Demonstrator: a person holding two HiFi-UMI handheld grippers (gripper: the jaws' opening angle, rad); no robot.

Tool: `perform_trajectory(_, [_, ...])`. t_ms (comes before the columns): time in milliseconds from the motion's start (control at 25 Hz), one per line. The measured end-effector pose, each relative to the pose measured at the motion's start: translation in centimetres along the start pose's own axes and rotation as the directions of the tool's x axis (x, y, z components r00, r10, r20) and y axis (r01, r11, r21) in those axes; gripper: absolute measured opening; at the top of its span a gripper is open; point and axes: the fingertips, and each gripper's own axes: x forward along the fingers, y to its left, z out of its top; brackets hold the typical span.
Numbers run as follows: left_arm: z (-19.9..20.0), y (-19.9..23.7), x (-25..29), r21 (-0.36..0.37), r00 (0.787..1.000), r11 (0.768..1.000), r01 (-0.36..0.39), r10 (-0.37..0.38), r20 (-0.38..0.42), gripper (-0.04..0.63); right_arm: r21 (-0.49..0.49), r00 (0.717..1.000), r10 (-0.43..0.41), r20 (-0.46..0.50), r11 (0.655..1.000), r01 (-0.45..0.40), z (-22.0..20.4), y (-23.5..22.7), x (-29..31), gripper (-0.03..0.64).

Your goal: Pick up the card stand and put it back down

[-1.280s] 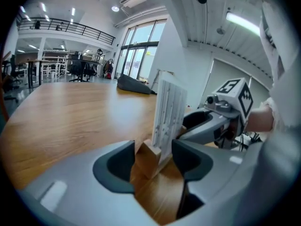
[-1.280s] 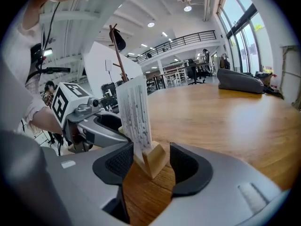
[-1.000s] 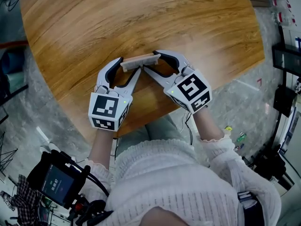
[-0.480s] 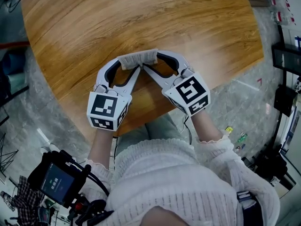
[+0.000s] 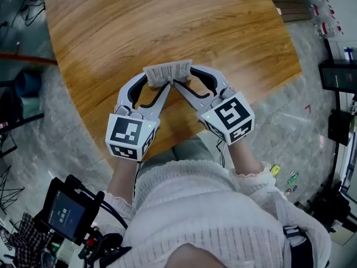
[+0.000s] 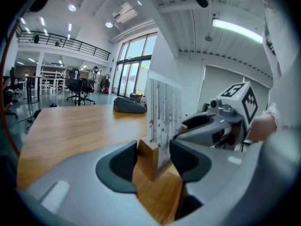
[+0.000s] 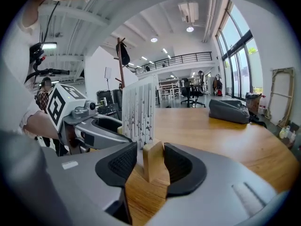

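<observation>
While over wood-grain table (image 5: pixel 167 27), blocky wooden card stand (image 5: pixel 167 71), ends pinched by left gripper (image 6: pixel 154 150) and right gripper (image 7: pixel 150 154), both just tightened.

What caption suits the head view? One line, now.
Left gripper and right gripper, jaws just closed onto the card stand, hold it over the wooden table.

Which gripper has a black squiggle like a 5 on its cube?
The right gripper: its top marker looks like a 5. The left gripper shows a different blocky pattern. Both grip the card stand.
</observation>
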Motion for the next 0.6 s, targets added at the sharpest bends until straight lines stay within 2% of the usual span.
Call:
perform_trajectory(280, [5.3,-2.4,-5.9,0.072,0.998,0.997,-0.028,0.024,0.056,0.218,-0.042,0.996,-0.013,0.087,0.999,0.016,5.7,3.7,-4.7,0.183])
perform_trajectory(600, [6.2,-2.2,-7.0,0.08,0.996,0.996,-0.046,0.039,0.086,0.216,-0.071,0.991,0.012,0.136,0.998,-0.002,6.9,4.3,-4.9,0.181])
